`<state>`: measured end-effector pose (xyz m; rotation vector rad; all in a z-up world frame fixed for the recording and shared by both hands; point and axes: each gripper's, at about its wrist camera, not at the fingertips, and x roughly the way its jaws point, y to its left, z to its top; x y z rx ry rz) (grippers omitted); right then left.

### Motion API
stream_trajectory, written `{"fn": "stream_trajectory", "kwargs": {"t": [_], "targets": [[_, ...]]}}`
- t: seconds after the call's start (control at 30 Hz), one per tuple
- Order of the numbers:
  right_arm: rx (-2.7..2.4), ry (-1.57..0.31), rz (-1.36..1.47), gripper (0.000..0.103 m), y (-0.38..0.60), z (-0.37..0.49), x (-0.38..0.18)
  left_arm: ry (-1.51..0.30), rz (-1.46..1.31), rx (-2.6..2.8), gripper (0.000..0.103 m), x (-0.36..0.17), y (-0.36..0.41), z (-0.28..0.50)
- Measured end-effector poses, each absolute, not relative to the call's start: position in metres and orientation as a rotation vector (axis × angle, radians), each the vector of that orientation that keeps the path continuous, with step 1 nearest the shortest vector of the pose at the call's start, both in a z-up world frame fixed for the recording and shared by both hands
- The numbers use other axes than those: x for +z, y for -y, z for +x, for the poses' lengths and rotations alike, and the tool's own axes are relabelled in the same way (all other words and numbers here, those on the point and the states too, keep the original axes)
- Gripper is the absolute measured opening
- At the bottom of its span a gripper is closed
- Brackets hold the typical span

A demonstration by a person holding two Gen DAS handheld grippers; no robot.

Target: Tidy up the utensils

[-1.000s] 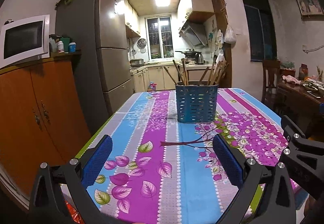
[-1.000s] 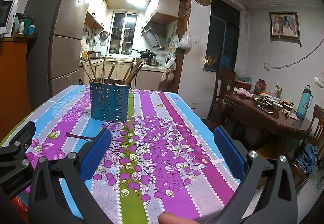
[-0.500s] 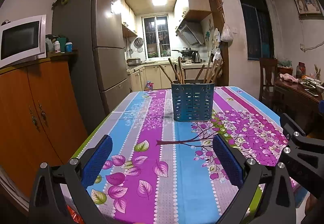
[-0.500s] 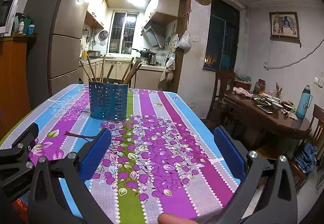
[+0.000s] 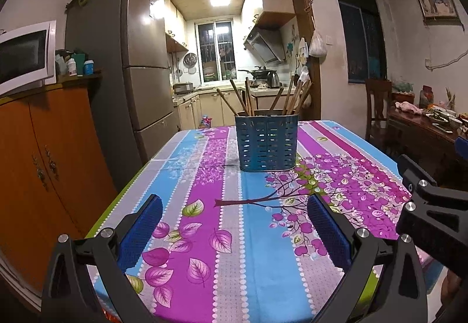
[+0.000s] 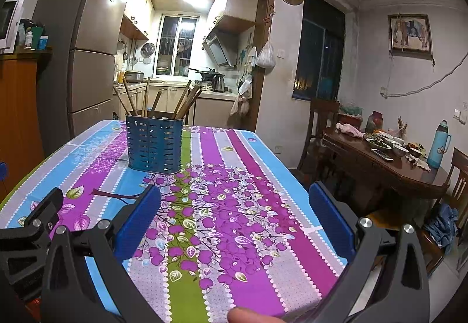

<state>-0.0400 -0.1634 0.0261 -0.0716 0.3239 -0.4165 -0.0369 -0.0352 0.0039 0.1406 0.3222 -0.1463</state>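
Observation:
A blue perforated utensil holder (image 5: 266, 142) stands upright in the middle of the table, with several wooden chopsticks (image 5: 294, 96) sticking out of its top. It also shows in the right wrist view (image 6: 154, 143) with its chopsticks (image 6: 187, 100). My left gripper (image 5: 234, 216) is open and empty, low over the near end of the table, well short of the holder. My right gripper (image 6: 234, 210) is open and empty beside it, to the right. Each gripper's body shows at the edge of the other's view.
The table carries a striped floral cloth (image 5: 204, 206). An orange cabinet (image 5: 44, 153) with a microwave (image 5: 25, 55) and a grey fridge (image 5: 134, 65) stand to the left. A wooden dining table (image 6: 389, 159) with dishes and chairs stands to the right.
Both grippers have tilted and drawn back a little, so the holder sits lower and smaller in view. Both stay open and empty.

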Motion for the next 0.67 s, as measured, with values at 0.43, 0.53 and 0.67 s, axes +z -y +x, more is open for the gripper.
{"fn": "stream_trajectory", "kwargs": {"t": [0.43,0.53,0.67], "targets": [[-0.421,-0.324,-0.066,0.098,0.168,-0.041,0.026,-0.289,0.146,-0.104,0.098,0.004,0.034,-0.041],[-0.420,-0.323,-0.065,0.098,0.168,-0.041,0.026,-0.291,0.105,-0.101,0.098,0.008,0.025,-0.040],[-0.419,-0.326,-0.069,0.098,0.168,-0.041,0.026,-0.258,0.092,-0.076,0.098,0.014,0.018,-0.045]]}}
